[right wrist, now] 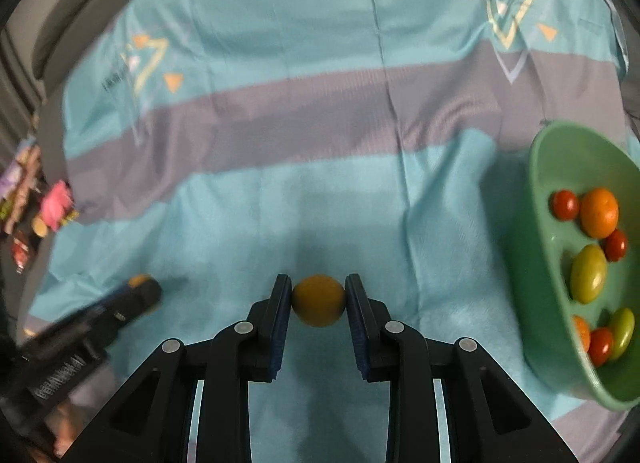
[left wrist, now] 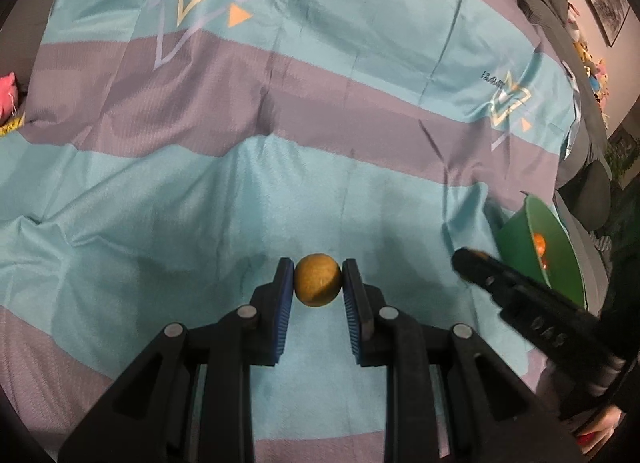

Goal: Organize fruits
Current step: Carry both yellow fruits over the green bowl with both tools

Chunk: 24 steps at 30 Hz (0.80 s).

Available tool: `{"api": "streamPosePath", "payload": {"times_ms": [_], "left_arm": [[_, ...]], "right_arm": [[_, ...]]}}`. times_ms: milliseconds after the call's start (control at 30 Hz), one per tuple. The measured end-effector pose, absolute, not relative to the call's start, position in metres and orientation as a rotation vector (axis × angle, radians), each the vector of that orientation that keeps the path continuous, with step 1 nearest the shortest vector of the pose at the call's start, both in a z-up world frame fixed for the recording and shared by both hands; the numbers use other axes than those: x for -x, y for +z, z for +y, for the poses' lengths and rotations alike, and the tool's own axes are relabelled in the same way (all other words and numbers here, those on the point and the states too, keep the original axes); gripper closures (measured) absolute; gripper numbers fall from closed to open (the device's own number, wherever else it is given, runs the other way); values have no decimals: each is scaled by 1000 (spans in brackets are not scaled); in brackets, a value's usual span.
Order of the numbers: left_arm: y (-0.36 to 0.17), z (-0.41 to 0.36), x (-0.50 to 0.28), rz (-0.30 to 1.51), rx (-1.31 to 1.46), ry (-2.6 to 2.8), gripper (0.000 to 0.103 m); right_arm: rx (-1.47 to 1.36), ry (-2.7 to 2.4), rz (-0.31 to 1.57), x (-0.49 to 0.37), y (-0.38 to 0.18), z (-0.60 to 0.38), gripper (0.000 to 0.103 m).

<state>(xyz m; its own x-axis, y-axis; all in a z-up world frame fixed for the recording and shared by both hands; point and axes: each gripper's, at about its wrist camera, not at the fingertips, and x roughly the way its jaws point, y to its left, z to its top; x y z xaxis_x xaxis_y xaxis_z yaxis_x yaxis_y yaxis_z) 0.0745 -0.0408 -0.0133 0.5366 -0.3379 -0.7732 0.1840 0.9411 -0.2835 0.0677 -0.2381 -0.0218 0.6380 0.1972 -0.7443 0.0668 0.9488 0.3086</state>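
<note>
Starting at our left, the left gripper (left wrist: 318,283) is closed on a round brownish-yellow fruit (left wrist: 318,280). The fruit sits right at the fingertips, pinched between the two blue pads (left wrist: 285,303), touching both, with most of its body level with the very ends of the fingers rather than deep between them. Below it lies the striped teal-and-grey cloth (left wrist: 320,103); we cannot tell whether the fruit touches it.

Moving right, our right gripper (right wrist: 319,299) clamps a second round yellow-orange fruit (right wrist: 318,300) in the same way: caught at the tips, both pads pressed to its sides. In the right wrist view the left gripper's tip shows blurred at lower left, its fruit just visible at the end.

Furthest right stands the green bowl (right wrist: 540,223) on the cloth, holding red tomatoes (right wrist: 565,204), an orange fruit (right wrist: 599,212) and yellow-green fruits (right wrist: 588,278). Both gripped fruits are outside it, well apart from its rim.
</note>
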Motion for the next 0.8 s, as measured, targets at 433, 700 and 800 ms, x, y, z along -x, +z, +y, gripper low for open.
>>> {"api": "streamPosePath", "payload": {"times_ms": [433, 700, 800], "left_arm": [[57, -131, -33, 775, 76, -475, 79], [62, -197, -32, 778, 33, -595, 79], [58, -220, -33, 797, 14, -633, 79]], "right_arm": [[-329, -119, 606, -14, 47, -310, 74], [-356, -237, 555, 9, 56, -357, 74], [-377, -285, 554, 15, 54, -376, 74]]}}
